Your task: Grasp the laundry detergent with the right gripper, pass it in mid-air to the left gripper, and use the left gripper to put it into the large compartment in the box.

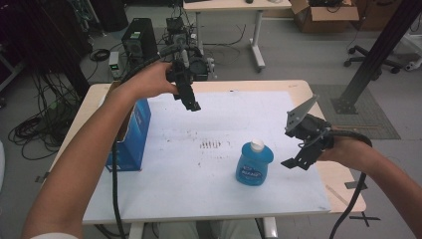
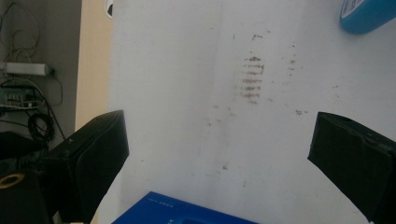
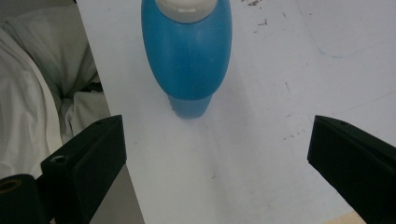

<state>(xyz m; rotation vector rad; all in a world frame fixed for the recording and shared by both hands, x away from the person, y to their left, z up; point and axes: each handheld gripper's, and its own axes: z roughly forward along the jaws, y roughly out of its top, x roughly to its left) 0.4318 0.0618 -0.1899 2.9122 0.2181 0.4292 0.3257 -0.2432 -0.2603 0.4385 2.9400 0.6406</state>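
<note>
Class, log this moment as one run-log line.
left tool: open, above blue box | right tool: open, beside blue plastic bottle | nothing held

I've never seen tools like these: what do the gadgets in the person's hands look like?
Each hand holds a black two-jaw gripper: the left gripper and the right gripper. A thick black cable trails from each. The right carries a grey three-cornered plate. Forearms are bare.

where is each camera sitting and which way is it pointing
High view: above the person's side, looking forward and down at the table; both forearms, left tool and right tool show.
Left gripper view: rides the left tool, looking down at the stained white sheet; its black jaws stand apart.
Right gripper view: rides the right tool, facing the blue bottle; jaws apart.
Shared: all three catch the bottle.
</note>
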